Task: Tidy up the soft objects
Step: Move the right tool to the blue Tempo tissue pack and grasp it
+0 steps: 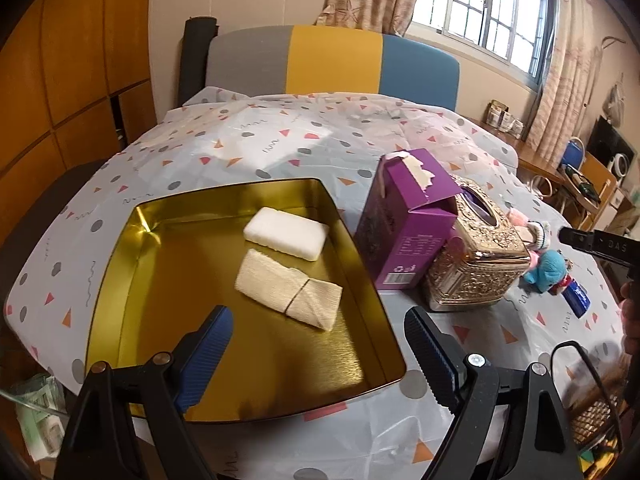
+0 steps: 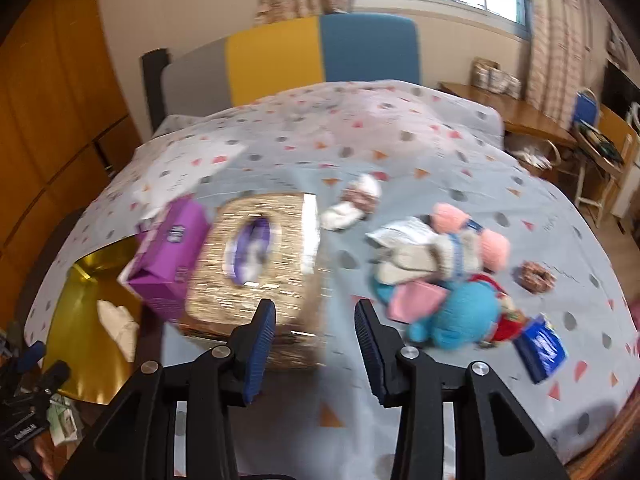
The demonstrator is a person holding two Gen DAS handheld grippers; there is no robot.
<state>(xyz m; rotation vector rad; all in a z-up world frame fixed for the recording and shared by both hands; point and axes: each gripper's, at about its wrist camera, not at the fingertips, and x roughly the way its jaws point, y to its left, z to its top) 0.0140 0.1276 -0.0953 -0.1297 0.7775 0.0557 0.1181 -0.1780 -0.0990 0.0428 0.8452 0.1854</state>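
Note:
A gold tin tray lies on the table and holds a white sponge block and a folded cream cloth. My left gripper is open and empty, above the tray's near right corner. My right gripper is open and empty, hovering near the gold tissue box. To its right lie a blue knitted toy, a pink-and-cream knitted doll, a small white doll and a brown scrunchie. The right wrist view is blurred.
A purple carton and the gold tissue box stand side by side right of the tray. A blue packet lies by the blue toy. A spotted cloth covers the table. A grey, yellow and blue chair back stands behind.

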